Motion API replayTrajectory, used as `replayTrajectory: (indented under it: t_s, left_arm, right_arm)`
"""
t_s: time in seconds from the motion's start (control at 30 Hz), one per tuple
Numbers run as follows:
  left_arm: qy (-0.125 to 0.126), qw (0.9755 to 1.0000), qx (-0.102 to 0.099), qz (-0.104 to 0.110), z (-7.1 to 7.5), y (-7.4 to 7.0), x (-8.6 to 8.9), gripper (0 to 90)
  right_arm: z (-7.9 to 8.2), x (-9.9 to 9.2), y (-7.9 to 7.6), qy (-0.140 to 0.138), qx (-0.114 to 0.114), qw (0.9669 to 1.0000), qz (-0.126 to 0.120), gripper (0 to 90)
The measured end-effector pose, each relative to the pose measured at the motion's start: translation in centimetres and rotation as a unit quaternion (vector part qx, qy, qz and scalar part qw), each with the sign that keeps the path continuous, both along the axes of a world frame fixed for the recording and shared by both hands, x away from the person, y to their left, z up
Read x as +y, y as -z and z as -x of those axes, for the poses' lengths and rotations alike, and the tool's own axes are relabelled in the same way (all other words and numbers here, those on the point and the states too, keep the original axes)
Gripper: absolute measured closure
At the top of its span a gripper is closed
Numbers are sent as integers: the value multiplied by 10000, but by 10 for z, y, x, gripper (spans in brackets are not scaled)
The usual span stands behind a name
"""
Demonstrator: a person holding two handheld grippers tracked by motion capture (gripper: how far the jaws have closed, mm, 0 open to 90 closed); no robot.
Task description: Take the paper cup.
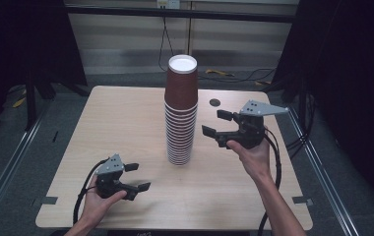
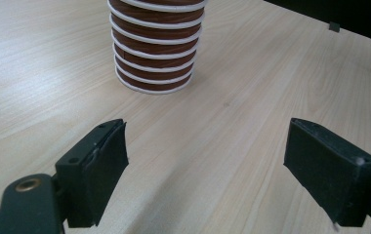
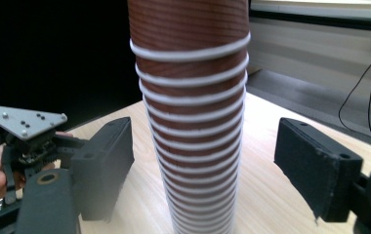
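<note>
A tall stack of brown paper cups [image 1: 180, 114] with white rims stands upside down in the middle of the wooden table [image 1: 126, 123]. My right gripper [image 1: 219, 123] hovers to the right of the stack at mid-height, open and pointing at it. In the right gripper view the stack [image 3: 193, 126] rises between and beyond the two spread jaws, untouched. My left gripper [image 1: 137, 177] rests low near the front left of the table, open and empty. The bottom of the stack [image 2: 155, 48] stands well ahead of it in the left gripper view.
A small dark round hole [image 1: 215, 103] sits in the tabletop behind the right gripper. Cables [image 1: 234, 74] lie on the floor past the table's far edge. Metal rails [image 1: 8, 162] run along both sides of the table.
</note>
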State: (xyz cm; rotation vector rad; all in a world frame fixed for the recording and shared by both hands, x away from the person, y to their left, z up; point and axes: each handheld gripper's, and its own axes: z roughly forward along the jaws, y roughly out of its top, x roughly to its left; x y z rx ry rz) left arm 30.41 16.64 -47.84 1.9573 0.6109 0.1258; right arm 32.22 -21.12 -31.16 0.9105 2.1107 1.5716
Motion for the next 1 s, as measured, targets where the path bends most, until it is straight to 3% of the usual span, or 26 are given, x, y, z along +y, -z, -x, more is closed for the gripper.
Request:
replayTrajectory:
  t_s: [0.13, 0.3, 0.47, 0.7, 1.0]
  left_arm:
    - [-2, 10000, -10, -19, 0, 0, 0, 159]
    - [-9, 10000, -11, -11, 0, 0, 0, 159]
    - [-6, 10000, -8, 4, 1, 0, 0, 159]
    - [16, 10000, -13, 2, 1, 0, -1, 159]
    - [-11, 10000, -18, 10, 1, 0, 0, 159]
  right_arm:
    - [-5, 2, -11, -190, 5, 9998, -113, 241]
    - [-9, 6, -25, -161, -134, 9997, -161, 216]
    - [-15, 12, -41, -281, -211, 9993, -88, 162]
    - [-22, 21, -57, -474, -229, 9986, 1, 157]
    - [-36, 33, -70, -556, -170, 9983, 89, 141]
